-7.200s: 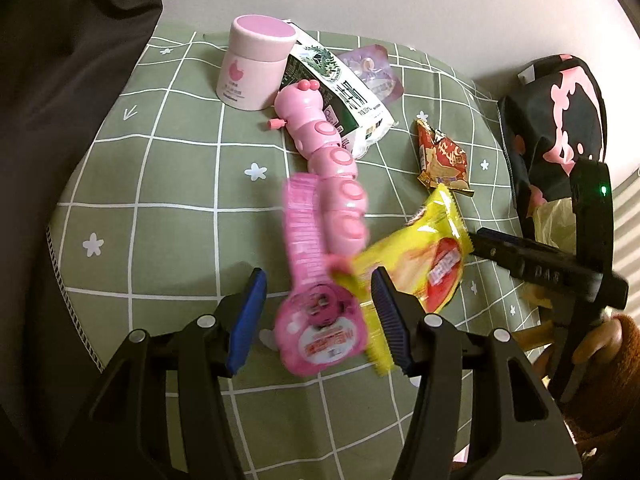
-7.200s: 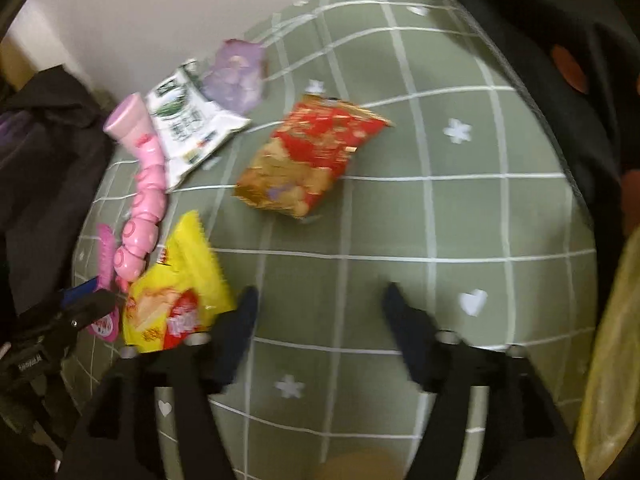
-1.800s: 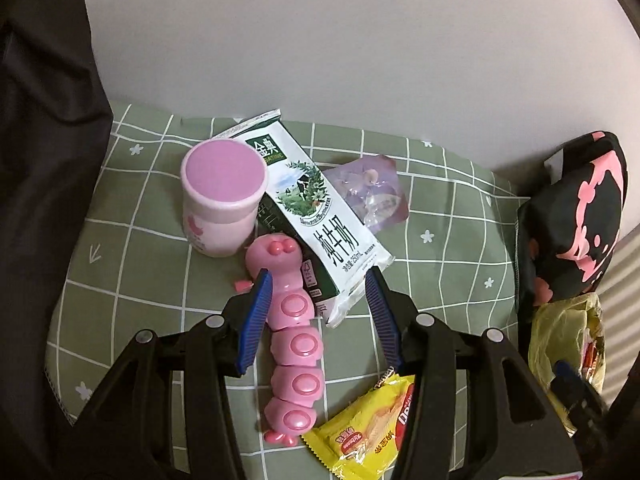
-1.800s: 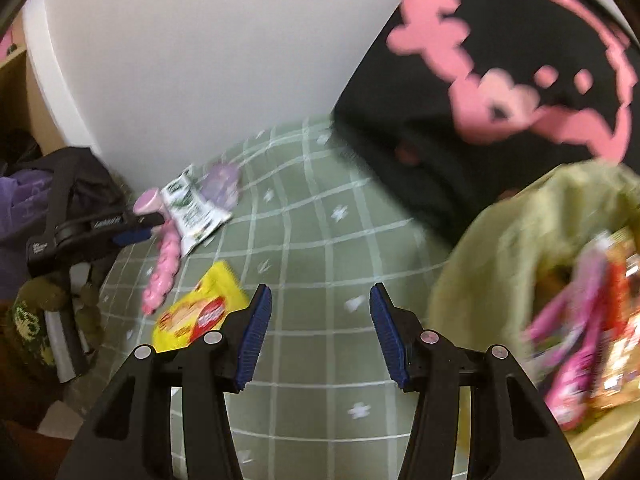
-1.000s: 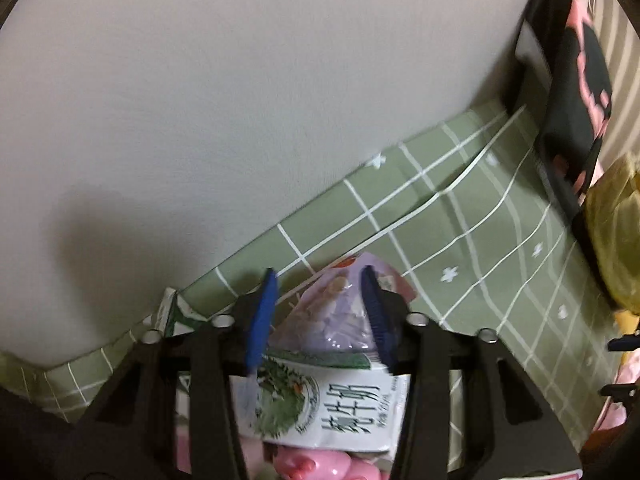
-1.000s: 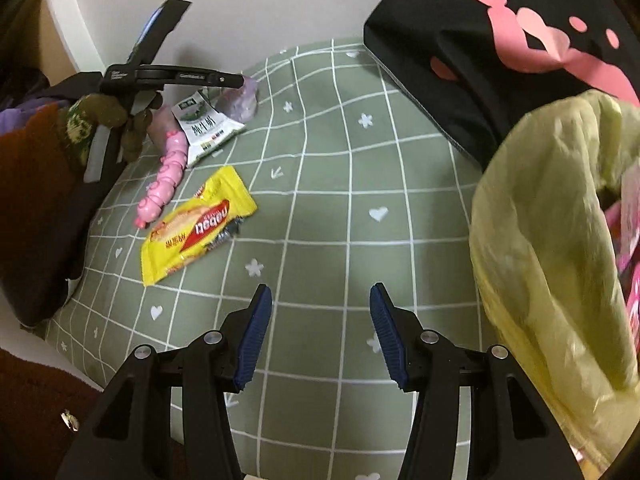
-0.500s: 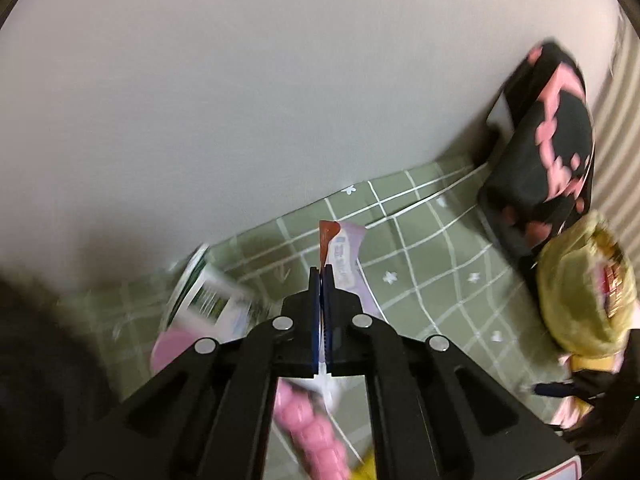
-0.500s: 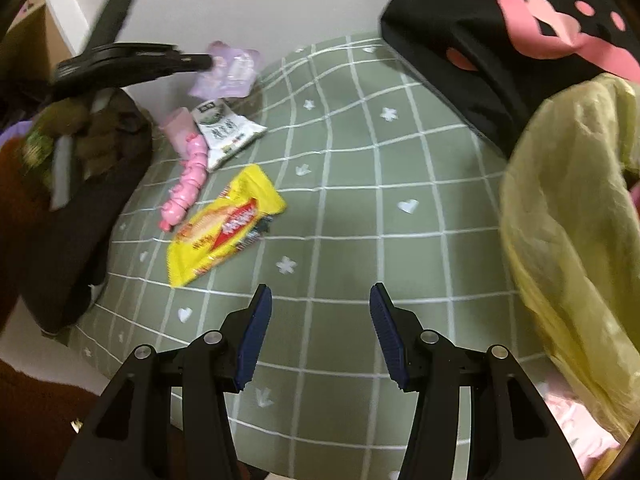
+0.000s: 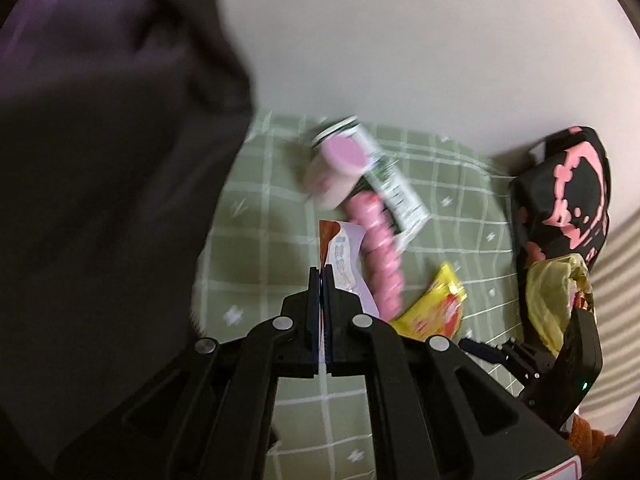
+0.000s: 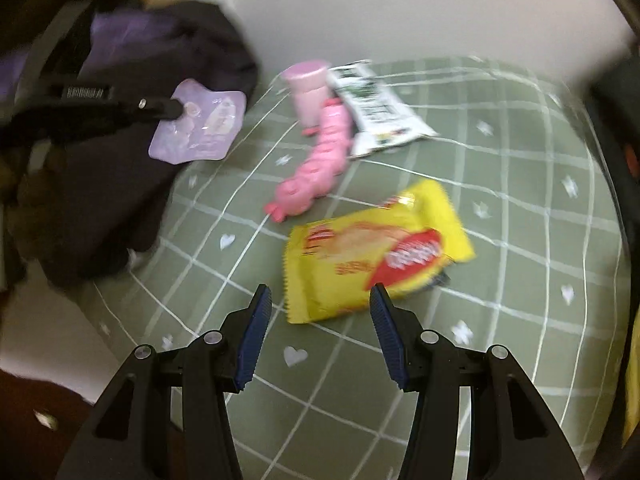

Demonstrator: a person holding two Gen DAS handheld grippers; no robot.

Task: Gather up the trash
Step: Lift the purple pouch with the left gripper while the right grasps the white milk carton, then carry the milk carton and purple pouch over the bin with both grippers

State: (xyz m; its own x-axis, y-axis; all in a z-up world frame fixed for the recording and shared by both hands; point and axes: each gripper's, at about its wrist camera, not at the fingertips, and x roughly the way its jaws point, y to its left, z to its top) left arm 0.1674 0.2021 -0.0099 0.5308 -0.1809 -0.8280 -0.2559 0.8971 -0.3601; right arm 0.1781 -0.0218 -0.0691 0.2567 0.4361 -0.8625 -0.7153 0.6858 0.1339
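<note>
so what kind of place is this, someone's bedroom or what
Probably a bedroom or other home room: a soft green grid-patterned cover with hearts and stars lies against a plain wall, a dark garment is heaped on it, and a pink caterpillar toy lies among snack wrappers.

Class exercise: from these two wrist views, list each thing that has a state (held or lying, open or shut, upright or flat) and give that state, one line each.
Left gripper: shut on the purple wrapper.
Purple wrapper: held, lifted off the cloth.
Right gripper: open, empty, just short of the yellow snack packet.
Yellow snack packet: lying flat on the cloth.
Milk carton: lying flat.
Pink cup: upright, lid on.
Pink caterpillar toy: lying on the cloth.
Yellow trash bag: open.
</note>
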